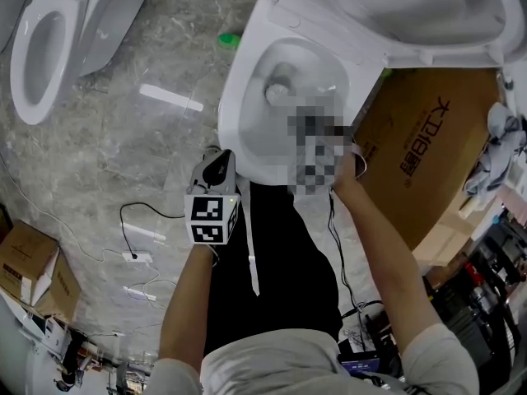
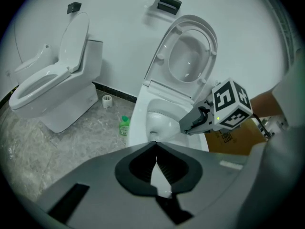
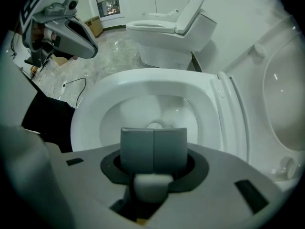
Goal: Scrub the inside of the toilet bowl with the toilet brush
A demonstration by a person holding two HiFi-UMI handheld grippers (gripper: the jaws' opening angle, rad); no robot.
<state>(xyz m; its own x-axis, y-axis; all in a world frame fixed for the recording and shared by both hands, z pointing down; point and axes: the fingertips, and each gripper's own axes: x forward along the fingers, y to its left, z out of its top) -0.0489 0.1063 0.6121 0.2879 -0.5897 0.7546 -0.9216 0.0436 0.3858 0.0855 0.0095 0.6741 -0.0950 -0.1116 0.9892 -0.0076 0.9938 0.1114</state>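
The white toilet bowl [image 1: 247, 81] stands open with its lid [image 1: 420, 15] raised, and a little water lies at the bottom. No toilet brush shows in any view. My left gripper [image 1: 218, 161] hangs just outside the bowl's near rim, jaws shut on nothing [image 2: 155, 147]. My right gripper [image 3: 153, 137] is over the bowl's [image 3: 143, 87] right side, pads pressed flat together with nothing between them. In the head view a mosaic patch covers it. It shows in the left gripper view [image 2: 188, 126], pointing at the bowl [image 2: 157, 118].
A second toilet [image 1: 37, 56] stands to the left on the marble floor. A green bottle [image 1: 229, 39] sits behind the bowl's left side, and a small white slotted cup [image 2: 107, 100] by the wall. A cardboard box [image 1: 428, 146] crowds the right. Cables [image 1: 136, 257] lie at lower left.
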